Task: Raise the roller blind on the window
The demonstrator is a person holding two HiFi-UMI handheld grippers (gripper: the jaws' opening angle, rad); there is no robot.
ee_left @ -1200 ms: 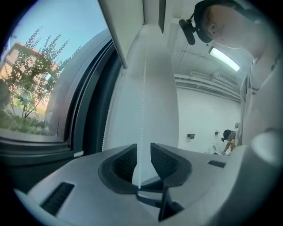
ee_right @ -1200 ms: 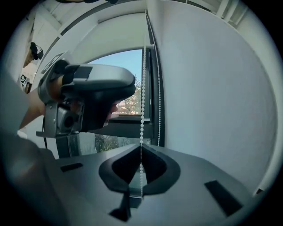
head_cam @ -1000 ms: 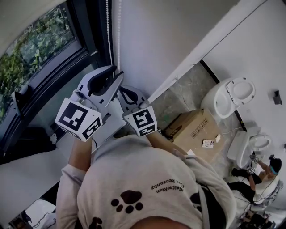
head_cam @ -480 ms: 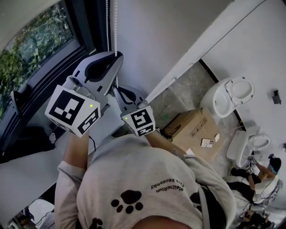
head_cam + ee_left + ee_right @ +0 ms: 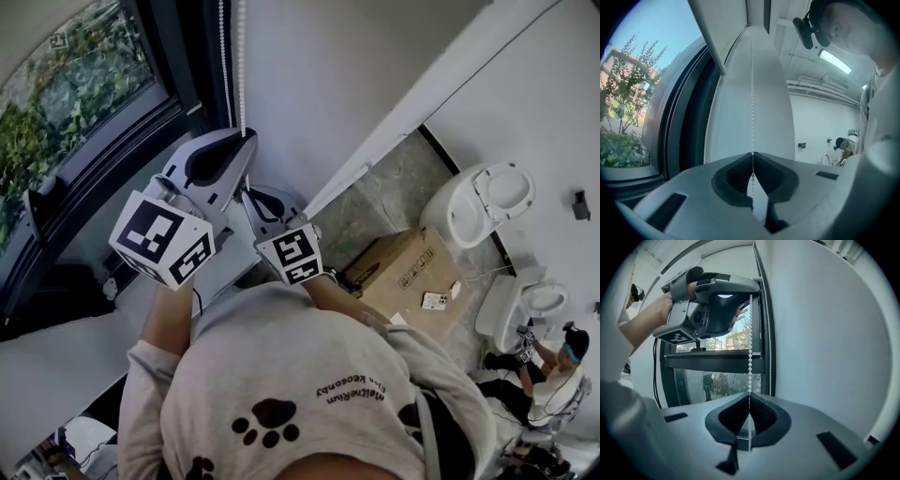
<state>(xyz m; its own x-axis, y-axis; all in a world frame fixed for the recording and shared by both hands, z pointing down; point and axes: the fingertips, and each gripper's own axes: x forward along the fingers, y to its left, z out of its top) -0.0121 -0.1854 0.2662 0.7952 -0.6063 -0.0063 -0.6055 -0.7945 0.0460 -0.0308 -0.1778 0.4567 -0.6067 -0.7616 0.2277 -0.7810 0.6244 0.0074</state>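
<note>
A white bead chain hangs in two strands beside the dark window frame. My left gripper is the upper one. Its jaws have just been closing, and they stand shut on one strand, which runs straight up from between the pads; the other strand hangs free to the left. Just below it on the same strand, my right gripper is also shut, with the beads pinched at the jaw tips. The right gripper view shows the left gripper above. A pale blind edge crosses the top of the window.
White wall lies right of the chain. On the floor behind me are a cardboard box, two toilets and a crouching person. Trees show through the window glass.
My left gripper went up the chain, closed on it, then came down a little. The right gripper, still shut on the chain, sank slightly.
</note>
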